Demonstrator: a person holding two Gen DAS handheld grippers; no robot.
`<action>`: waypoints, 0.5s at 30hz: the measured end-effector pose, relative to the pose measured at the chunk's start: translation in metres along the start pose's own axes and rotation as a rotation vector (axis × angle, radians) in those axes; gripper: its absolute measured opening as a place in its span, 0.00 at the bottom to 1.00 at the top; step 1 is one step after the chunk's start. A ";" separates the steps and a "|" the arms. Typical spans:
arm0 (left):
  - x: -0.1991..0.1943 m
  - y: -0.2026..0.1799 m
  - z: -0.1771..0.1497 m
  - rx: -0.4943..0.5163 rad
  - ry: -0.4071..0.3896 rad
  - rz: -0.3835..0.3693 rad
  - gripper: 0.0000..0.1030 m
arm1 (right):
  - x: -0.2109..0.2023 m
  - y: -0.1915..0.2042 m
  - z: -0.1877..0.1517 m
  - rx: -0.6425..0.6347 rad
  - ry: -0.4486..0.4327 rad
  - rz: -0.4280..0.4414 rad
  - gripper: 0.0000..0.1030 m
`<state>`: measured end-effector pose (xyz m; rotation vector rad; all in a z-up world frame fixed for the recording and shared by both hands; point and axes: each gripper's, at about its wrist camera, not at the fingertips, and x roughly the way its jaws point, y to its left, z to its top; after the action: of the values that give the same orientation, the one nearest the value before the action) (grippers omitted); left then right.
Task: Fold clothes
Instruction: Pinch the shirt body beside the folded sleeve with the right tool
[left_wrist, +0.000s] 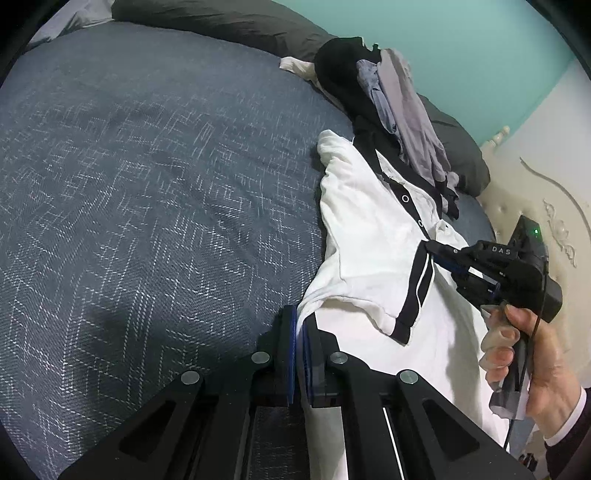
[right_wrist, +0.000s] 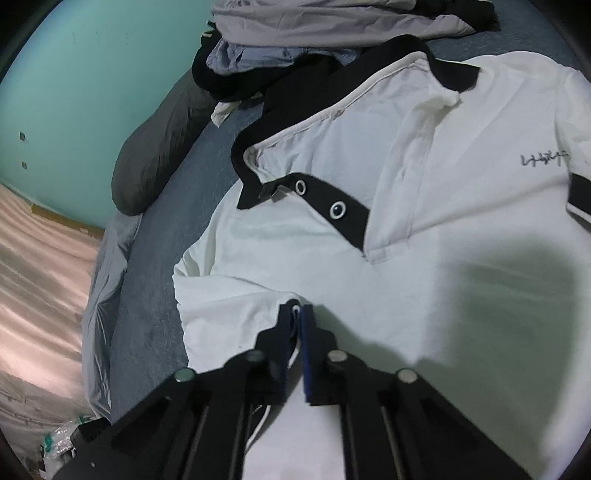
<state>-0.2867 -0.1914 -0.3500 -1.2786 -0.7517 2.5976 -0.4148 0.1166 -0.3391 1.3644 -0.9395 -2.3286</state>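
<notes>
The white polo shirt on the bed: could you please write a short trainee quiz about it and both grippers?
1. True or false: the left gripper is shut on the white polo shirt.
2. What colour is the shirt's collar: A red, B black, C green?
3. What lies beyond the collar?

Key:
1. True; the right gripper also pinches the shirt.
2. B.
3. A pile of clothes on the blue bedcover.
</notes>
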 end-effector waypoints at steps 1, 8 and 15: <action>0.000 0.000 0.000 -0.002 0.000 -0.001 0.04 | -0.001 -0.003 0.000 0.008 -0.006 -0.003 0.03; 0.001 0.002 0.000 -0.008 0.003 -0.005 0.04 | 0.000 -0.011 -0.001 0.005 0.017 -0.001 0.03; -0.002 0.005 -0.002 -0.025 0.005 -0.019 0.05 | -0.018 -0.004 0.018 -0.025 -0.018 -0.083 0.10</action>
<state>-0.2837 -0.1956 -0.3518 -1.2774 -0.7939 2.5771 -0.4200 0.1363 -0.3233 1.3999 -0.8725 -2.4089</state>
